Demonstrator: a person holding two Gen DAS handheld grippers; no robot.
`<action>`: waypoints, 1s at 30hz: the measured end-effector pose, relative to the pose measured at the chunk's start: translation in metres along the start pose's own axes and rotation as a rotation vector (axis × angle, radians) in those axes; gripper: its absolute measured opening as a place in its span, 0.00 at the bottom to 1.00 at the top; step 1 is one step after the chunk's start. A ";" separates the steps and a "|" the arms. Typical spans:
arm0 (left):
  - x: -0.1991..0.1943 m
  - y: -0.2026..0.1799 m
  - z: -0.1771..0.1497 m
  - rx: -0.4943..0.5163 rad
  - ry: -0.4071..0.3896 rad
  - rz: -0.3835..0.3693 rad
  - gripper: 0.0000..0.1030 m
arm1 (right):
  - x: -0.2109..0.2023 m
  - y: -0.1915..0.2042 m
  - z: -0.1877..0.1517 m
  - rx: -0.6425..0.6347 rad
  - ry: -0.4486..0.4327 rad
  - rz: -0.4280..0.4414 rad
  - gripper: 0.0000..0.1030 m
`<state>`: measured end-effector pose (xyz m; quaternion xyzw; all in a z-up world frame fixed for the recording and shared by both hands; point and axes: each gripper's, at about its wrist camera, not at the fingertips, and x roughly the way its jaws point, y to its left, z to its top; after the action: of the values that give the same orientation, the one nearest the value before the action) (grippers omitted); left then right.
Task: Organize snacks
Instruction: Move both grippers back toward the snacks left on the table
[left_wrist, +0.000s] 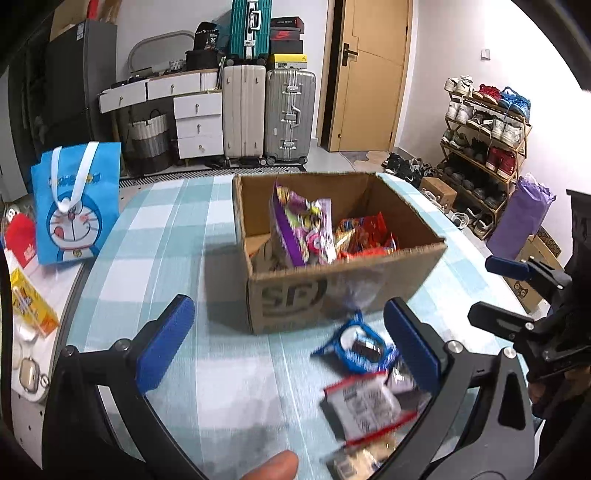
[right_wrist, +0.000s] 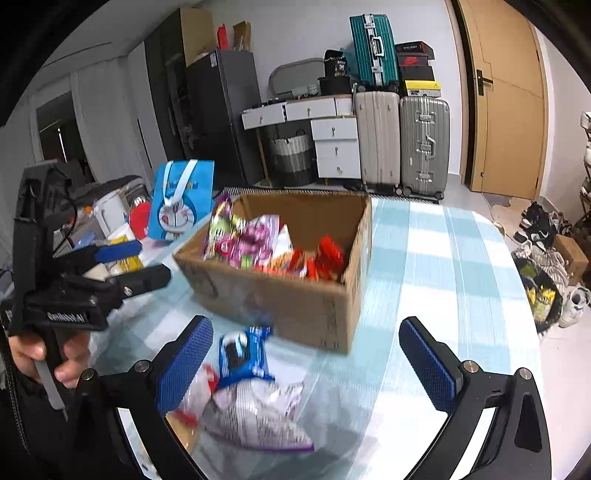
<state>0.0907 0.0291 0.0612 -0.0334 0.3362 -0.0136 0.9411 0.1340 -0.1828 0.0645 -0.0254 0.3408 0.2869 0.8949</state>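
A brown cardboard box (left_wrist: 347, 291) (right_wrist: 295, 306) stands on the checked tablecloth, holding a purple snack bag (left_wrist: 299, 225) (right_wrist: 243, 236) and red-orange packets (left_wrist: 365, 232) (right_wrist: 325, 258). In front of the box lie a blue cookie packet (left_wrist: 362, 347) (right_wrist: 243, 354), a red-edged dark packet (left_wrist: 362, 406) and a silvery bag (right_wrist: 255, 413). My left gripper (left_wrist: 291, 350) is open, its blue pads wide apart with nothing pressed between them. My right gripper (right_wrist: 306, 365) is open too, above the loose packets, gripping nothing. Each gripper shows in the other's view: the right gripper (left_wrist: 517, 291) and the left gripper (right_wrist: 140, 262).
A blue cartoon tote bag (left_wrist: 74, 206) (right_wrist: 183, 199) stands at the table's left, with a yellow carton (left_wrist: 31, 302) and a red item (left_wrist: 20, 240) beside it. Suitcases (left_wrist: 269, 114), white drawers (left_wrist: 197, 123), a shoe rack (left_wrist: 484, 136) and a door (left_wrist: 373, 74) lie beyond.
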 end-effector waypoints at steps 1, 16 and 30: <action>-0.003 0.000 -0.005 -0.002 0.005 -0.003 0.99 | -0.001 0.001 -0.005 0.003 0.007 0.003 0.99; 0.018 -0.022 -0.039 0.020 0.088 -0.017 0.99 | 0.017 0.015 -0.037 -0.009 0.110 0.010 0.99; 0.031 -0.014 -0.041 0.006 0.131 -0.019 0.99 | 0.047 0.024 -0.055 -0.022 0.229 0.027 0.99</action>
<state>0.0884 0.0118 0.0108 -0.0329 0.3968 -0.0257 0.9170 0.1170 -0.1531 -0.0035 -0.0633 0.4378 0.2977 0.8460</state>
